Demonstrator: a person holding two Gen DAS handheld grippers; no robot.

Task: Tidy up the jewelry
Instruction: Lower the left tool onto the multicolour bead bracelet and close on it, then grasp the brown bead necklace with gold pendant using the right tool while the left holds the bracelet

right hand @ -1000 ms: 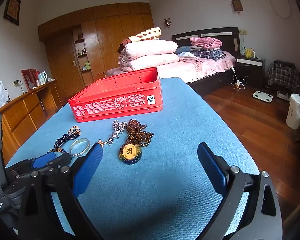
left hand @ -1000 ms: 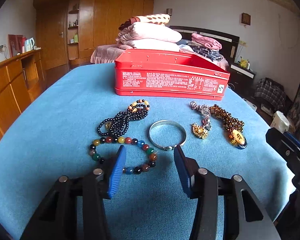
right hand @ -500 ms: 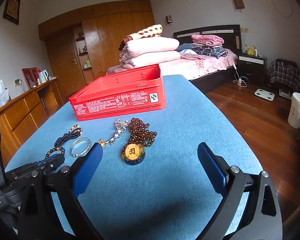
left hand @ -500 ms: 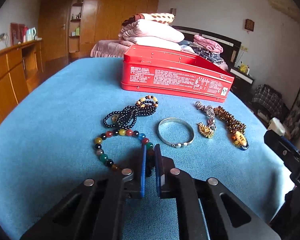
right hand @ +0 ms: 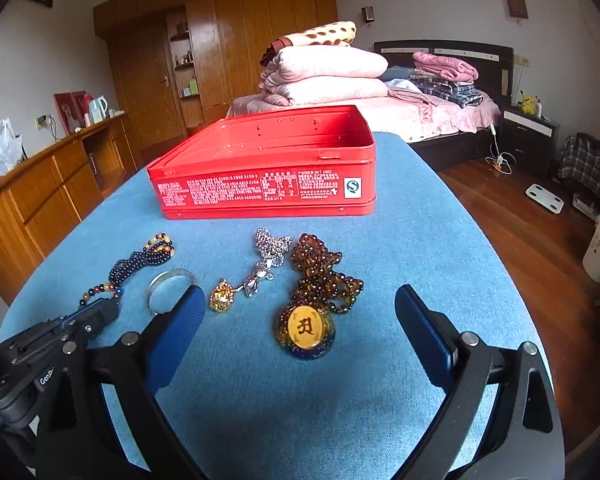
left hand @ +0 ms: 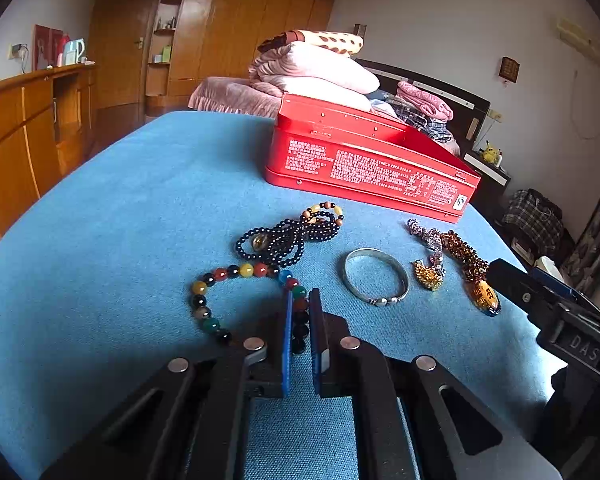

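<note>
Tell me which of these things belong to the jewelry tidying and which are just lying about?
For the job: colored bead bracelet, black bead string, silver bangle, silver chain, amber necklace, red tin.

Lying about: folded quilts, kettle, plush toy, scale.

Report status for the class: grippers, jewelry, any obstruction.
Left gripper shut on bead bracelet. Right gripper open above amber pendant. Red tin open, path clear.

On the table [right hand: 440, 248], the tin [right hand: 268, 176] sits far, with the bangle [right hand: 168, 284] seemingly left of the pendant [right hand: 306, 330].
</note>
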